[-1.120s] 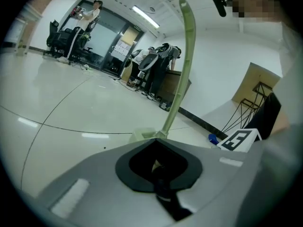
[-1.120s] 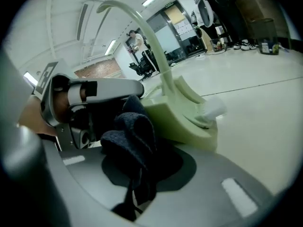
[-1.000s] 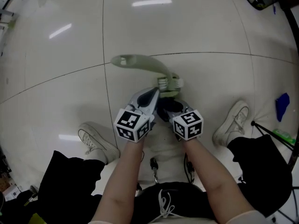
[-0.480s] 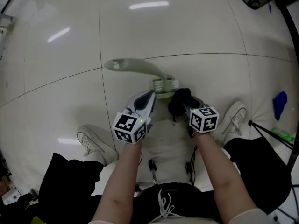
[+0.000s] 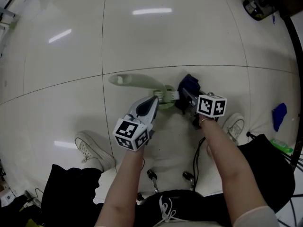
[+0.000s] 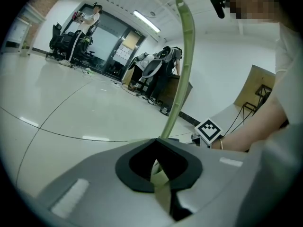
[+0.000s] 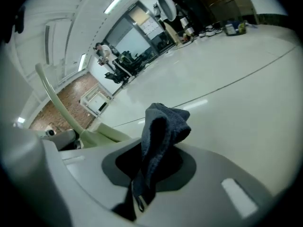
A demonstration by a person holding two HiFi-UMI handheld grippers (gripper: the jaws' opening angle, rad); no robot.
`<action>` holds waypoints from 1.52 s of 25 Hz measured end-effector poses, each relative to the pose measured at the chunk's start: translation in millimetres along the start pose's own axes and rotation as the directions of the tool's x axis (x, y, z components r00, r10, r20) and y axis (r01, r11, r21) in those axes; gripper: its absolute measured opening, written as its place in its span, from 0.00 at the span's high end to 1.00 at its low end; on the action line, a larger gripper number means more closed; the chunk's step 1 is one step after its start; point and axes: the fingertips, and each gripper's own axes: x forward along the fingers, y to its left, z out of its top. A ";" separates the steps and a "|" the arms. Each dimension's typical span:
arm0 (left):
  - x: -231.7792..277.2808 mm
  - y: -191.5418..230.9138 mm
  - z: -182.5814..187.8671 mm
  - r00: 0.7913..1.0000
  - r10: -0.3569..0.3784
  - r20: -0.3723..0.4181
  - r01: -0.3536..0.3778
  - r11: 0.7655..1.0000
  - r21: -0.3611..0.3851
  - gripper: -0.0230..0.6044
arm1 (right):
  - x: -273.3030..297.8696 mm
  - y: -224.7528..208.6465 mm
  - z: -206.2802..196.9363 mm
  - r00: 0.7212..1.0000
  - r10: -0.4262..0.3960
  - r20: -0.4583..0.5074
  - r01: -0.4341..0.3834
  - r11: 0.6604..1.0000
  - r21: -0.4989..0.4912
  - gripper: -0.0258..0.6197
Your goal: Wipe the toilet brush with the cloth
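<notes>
Gripping the toilet brush (image 5: 142, 82), your left tool (image 5: 154, 100) has its jaws pressed together on the pale green handle close to the bristle head. The handle stretches away to the left over the glossy tiled floor (image 5: 57, 56). In the left gripper view the brush (image 6: 182, 70) rises in a curve straight out from between that tool's (image 6: 158, 174) jaws. Just to the right of the bristle head, your right tool (image 5: 187, 97) is clamped on a dark blue cloth (image 5: 189, 85). The right gripper view shows the cloth (image 7: 161, 126) bunched and standing up from the closed jaws (image 7: 142, 183), with the brush (image 7: 54, 98) just beside it on the left. Whether cloth and bristles touch, you cannot tell. Further right, a white shoe (image 5: 233, 126) rests on the floor.
</notes>
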 end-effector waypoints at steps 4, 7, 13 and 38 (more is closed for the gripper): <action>7.5 1.1 -2.8 1.000 0.018 -0.010 -0.018 1.000 -0.015 0.95 | 27.3 18.2 9.0 0.985 0.130 -0.113 -0.136 0.990 -0.045 0.86; 10.0 2.2 -9.3 0.999 0.037 -0.014 -0.037 0.999 -0.021 0.95 | 35.0 16.6 4.9 0.970 0.181 -0.160 -0.180 0.983 0.023 0.86; 8.7 6.2 -8.7 0.997 0.072 0.019 -0.072 0.997 -0.041 0.95 | 24.8 11.7 -4.6 0.955 0.287 -0.076 -0.258 0.929 0.266 0.87; 9.1 -0.9 -15.4 0.988 0.146 0.049 -0.143 0.988 -0.049 0.95 | 18.4 107.2 98.5 0.900 0.431 -0.065 -0.427 0.840 -0.334 0.86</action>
